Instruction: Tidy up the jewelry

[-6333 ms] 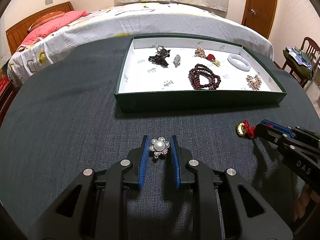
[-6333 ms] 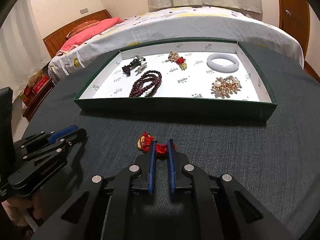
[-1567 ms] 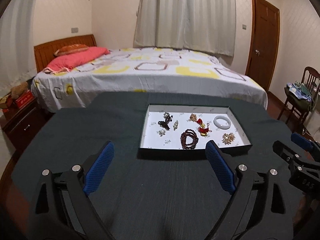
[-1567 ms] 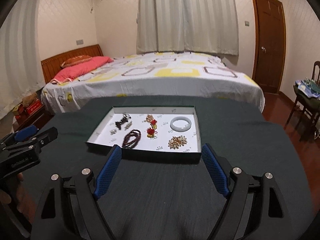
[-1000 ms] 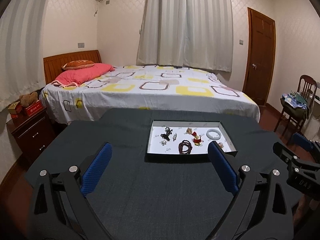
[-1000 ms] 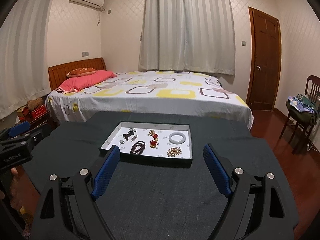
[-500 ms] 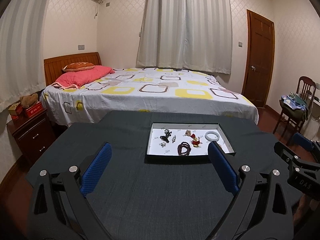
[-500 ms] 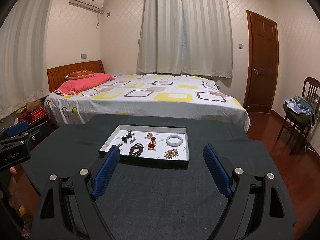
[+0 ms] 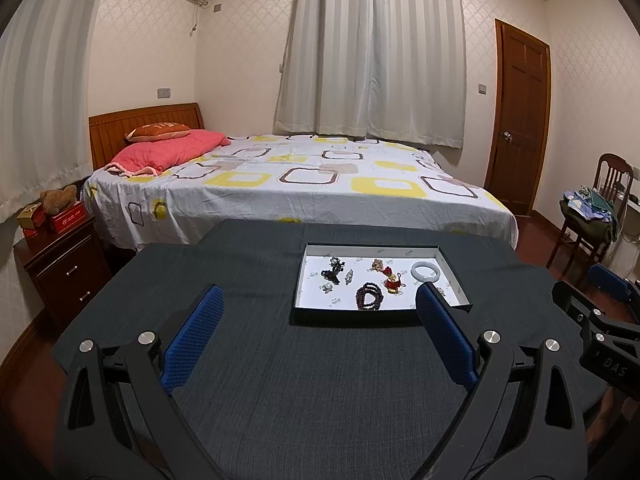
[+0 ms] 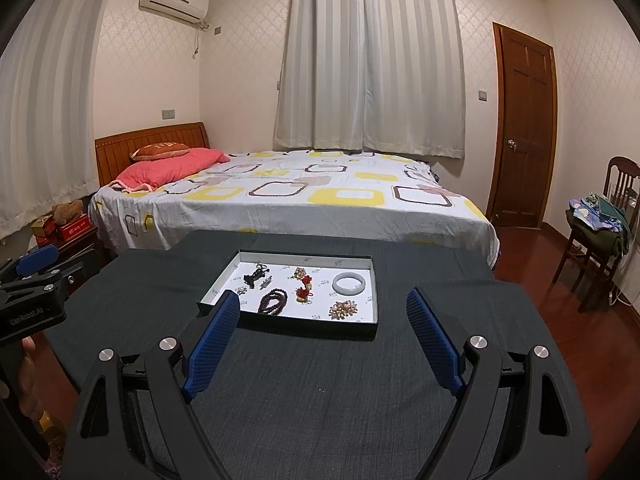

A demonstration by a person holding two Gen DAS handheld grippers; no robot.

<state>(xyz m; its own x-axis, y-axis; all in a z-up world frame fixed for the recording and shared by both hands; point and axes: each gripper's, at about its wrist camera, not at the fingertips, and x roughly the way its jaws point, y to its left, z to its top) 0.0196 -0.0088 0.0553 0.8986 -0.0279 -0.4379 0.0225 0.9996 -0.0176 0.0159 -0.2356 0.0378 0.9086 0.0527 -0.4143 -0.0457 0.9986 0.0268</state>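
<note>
A dark green tray (image 9: 304, 272) with a white floor sits on the dark cloth table (image 9: 320, 392). Inside lie several pieces: a pearl flower brooch (image 9: 328, 288), a dark red bead bracelet (image 9: 369, 296), a red and gold charm (image 9: 393, 283) and a white bangle (image 9: 426, 270). My left gripper (image 9: 320, 304) hangs well back from the tray, open, nothing between its blue pads. My right gripper (image 10: 323, 304) is likewise open and empty, with the tray (image 10: 370, 280) seen between its fingers. The bangle (image 10: 349, 282), a gold brooch (image 10: 343, 309) and the bracelet (image 10: 273, 301) show there.
A bed (image 9: 304, 184) with a patterned sheet stands behind the table. A wooden nightstand (image 9: 60, 264) is at the left, a chair (image 9: 600, 216) with clothes at the right, a door (image 9: 520, 120) beyond. The right gripper's body (image 9: 600, 320) shows at the left view's right edge.
Both cameras have drawn slightly further back and up, so the tray looks a little smaller. Both grippers stay wide open and empty.
</note>
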